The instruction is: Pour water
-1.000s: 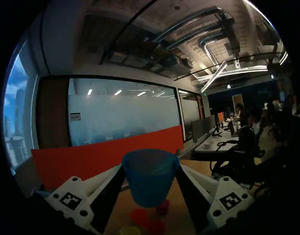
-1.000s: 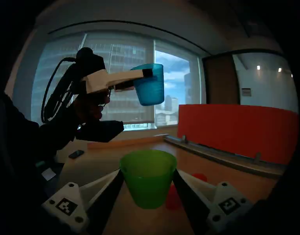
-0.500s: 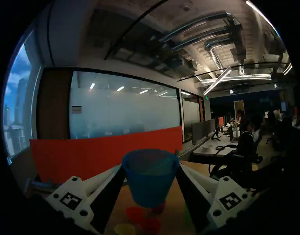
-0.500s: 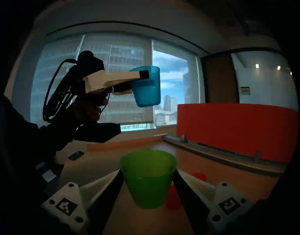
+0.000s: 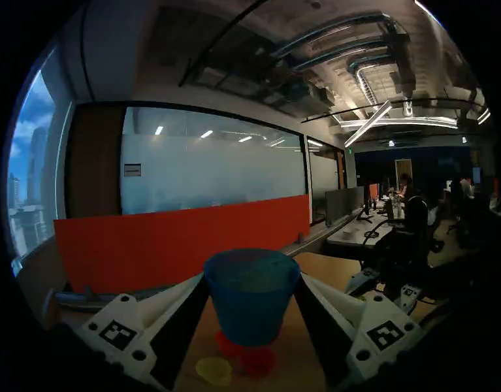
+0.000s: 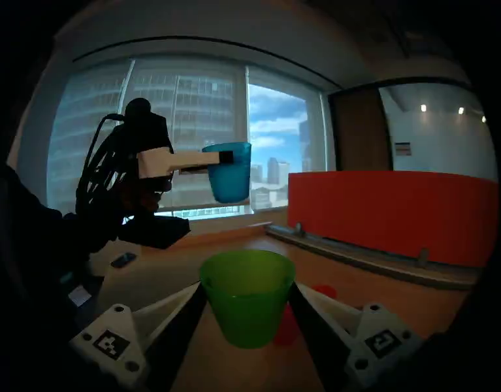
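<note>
Left gripper (image 5: 251, 287) clasps upright blue cup (image 5: 251, 310).

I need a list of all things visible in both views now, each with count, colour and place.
blue cup: one, blue, between the left claw's fingers
green cup: one, green, between the right claw's fingers
small round pieces: some red, one yellow, on the table
table: one, brown, below both cups
partition: one, orange-red, at the table's far edge
windows: several, bright, behind the left claw
left claw: one, white, shut on blue cup
right claw: one, white, shut on green cup
</note>
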Motion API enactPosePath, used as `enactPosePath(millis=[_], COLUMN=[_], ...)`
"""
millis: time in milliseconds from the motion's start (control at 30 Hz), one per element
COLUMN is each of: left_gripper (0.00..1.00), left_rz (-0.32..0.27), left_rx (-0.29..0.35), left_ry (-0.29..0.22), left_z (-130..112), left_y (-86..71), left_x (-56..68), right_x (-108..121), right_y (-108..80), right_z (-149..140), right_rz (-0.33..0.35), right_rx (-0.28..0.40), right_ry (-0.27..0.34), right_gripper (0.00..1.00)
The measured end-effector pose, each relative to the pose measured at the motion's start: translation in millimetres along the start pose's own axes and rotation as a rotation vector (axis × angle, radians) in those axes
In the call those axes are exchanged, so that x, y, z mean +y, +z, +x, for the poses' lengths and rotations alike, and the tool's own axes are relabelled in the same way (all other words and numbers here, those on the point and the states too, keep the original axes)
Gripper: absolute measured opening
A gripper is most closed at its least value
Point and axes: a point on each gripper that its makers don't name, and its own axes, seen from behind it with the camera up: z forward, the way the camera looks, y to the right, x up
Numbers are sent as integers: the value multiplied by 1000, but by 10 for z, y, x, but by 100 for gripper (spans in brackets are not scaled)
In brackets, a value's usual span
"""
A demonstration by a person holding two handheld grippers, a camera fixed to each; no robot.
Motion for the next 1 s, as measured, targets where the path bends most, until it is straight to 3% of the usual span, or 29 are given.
enactPosePath(millis=[500,1000], left_gripper=[87,87], left_rz=[-14,-48], left_rx=[-78,-159], left_ry=[-33,-10], left_z=[-470,-902], left_y=[-132,-274], left_x=[-29,91], right_x=[245,338], right_y=[-424,-687], right_z=[-58,-61], right_rz=[-107,-172], right_rx=[-13,-18], right_ry=[6,15], right_gripper=[89,89])
